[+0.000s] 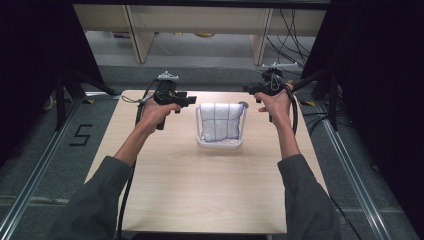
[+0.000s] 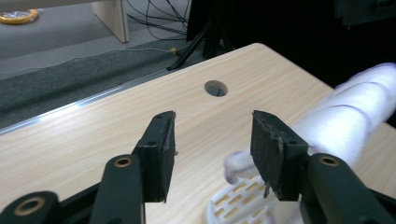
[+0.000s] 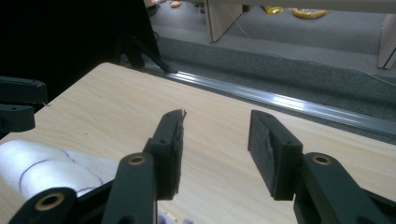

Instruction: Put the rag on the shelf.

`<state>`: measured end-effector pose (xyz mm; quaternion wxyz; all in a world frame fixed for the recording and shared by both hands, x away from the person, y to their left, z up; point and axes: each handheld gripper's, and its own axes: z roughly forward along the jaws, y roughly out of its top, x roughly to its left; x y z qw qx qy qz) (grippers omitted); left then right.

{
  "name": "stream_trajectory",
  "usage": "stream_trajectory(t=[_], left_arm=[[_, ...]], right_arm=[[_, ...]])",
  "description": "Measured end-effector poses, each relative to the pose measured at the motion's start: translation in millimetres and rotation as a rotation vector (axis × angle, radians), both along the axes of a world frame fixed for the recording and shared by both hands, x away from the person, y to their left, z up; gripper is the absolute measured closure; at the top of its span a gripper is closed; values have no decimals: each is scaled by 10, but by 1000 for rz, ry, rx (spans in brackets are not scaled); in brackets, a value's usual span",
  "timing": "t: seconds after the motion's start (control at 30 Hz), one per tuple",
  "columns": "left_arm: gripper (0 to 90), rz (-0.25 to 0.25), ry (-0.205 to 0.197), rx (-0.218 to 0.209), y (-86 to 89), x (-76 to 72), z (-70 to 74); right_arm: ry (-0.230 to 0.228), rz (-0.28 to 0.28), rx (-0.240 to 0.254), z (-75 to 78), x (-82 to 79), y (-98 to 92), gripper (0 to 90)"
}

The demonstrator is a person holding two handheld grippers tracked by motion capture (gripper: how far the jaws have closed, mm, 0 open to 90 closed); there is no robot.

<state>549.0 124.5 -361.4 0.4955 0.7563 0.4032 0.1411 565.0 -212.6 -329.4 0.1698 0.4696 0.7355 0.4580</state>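
High view: pale wood-grain counter [image 1: 200,190], rounded corners, standing on grey carpeted floor [image 1: 45,165] with a metal rail [image 1: 30,185] along each side and a black "5" [image 1: 81,135] marked on the left strip. Beyond, light wooden furniture legs [image 1: 142,40] and loose black cables [image 1: 290,35]; dark curtains at both flanks. White basket [image 1: 221,142] near the middle of the far half of the counter, holding a white towel [image 1: 220,121] with thin dark grid lines, draped over its back edge.

Left gripper [image 1: 189,100] held just left of the basket, right gripper [image 1: 250,89] just right of it, both apart from the towel.

Left gripper view: jaws spread, nothing between them, bare wood and a round cable hole [image 2: 216,88] ahead; slotted basket rim [image 2: 233,200] below, blurred towel [image 2: 350,116] to the right.

Right gripper view: jaws spread and empty over bare counter, towel [image 3: 42,163] at lower left, shiny floor rail [image 3: 280,100] and yellow objects [image 3: 310,12] on the far floor.
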Motion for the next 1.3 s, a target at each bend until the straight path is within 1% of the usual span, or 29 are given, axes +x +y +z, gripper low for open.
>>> stream_trajectory(t=[0.03, 0.07, 0.1, 0.17, 0.2, 0.23, 0.3, 0.37, 0.4, 0.43, 0.57, 0.6, 0.63, 0.7, 0.73, 0.77, 0.8, 0.83, 0.87, 0.9, 0.93, 1.0, 1.03, 1.07, 1.1, 1.13, 1.17, 1.27, 1.3], left_arm=[[485, 10, -4, 0, 11, -22, 7], [476, 5, 0, 1, 27, -33, 14], [458, 11, -1, 2, 49, -52, 26], [450, 12, 0, -19, 71, -77, 39], [448, 10, -2, -23, 82, -98, 51], [443, 9, -5, -22, 88, -110, 58], [436, 15, -7, -26, 99, -151, 73], [431, 12, -4, -28, 108, -211, 86], [430, 4, -8, -30, 112, -241, 93], [429, 3, -12, -32, 112, -272, 101], [415, -7, -18, -38, 117, -386, 123], [411, -7, -18, -38, 117, -386, 123], [406, -23, -21, -41, 118, -436, 131], [399, -26, -18, -48, 114, -477, 125], [396, -31, -13, -51, 113, -503, 119], [389, -36, -15, -52, 110, -522, 112], [388, -36, -15, -52, 110, -522, 112], [384, -30, -15, -52, 111, -573, 108], [380, -34, -18, -64, 115, -606, 100], [380, -36, -20, -65, 120, -634, 96], [380, -41, -19, -69, 125, -681, 85], [375, -42, -20, -65, 138, -754, 77], [373, -44, -21, -68, 147, -785, 72], [371, -43, -21, -64, 158, -816, 71], [366, -45, -20, -67, 162, -838, 69], [363, -48, -24, -63, 172, -873, 63], [362, -45, -25, -59, 181, -903, 62], [356, -48, -25, -72, 193, -952, 52], [350, -51, -22, -73, 206, -1014, 31]], right_arm=[[3, 2, 2, -2, -11, -3, 549], [-2, 9, -7, 1, -23, -9, 534], [-2, -6, 5, 9, -62, -2, 526], [-7, 9, 0, 20, -89, -4, 514], [-6, 3, -1, 25, -106, 4, 507], [-21, 21, -10, 33, -113, -2, 506], [-16, 18, 4, 46, -150, 9, 496], [-17, 22, -4, 58, -175, 11, 483], [-6, 17, 5, 67, -198, 22, 477], [-30, 34, -12, 71, -195, 9, 473], [-27, 35, -15, 96, -258, 26, 455], [-25, 40, -15, 100, -269, 23, 453], [-29, 42, -11, 109, -292, 24, 451], [-30, 47, -5, 114, -322, 21, 444], [-44, 58, -13, 108, -321, 11, 439], [-33, 50, -8, 116, -350, 10, 435], [-45, 64, -11, 115, -358, 2, 434], [-36, 54, -3, 123, -390, 8, 431], [-47, 66, -11, 122, -401, -1, 427], [-42, 63, -2, 122, -428, 2, 422], [-42, 72, -8, 124, -446, 4, 414], [-47, 75, 0, 132, -514, 12, 413], [-58, 88, -4, 132, -532, 5, 413], [-49, 84, 4, 136, -566, 9, 412], [-48, 86, 1, 135, -588, 8, 409], [-61, 89, -5, 135, -603, 5, 408], [-60, 100, 2, 131, -629, 7, 406], [-51, 96, 10, 130, -687, 20, 400], [-69, 112, 1, 113, -722, 14, 397]])
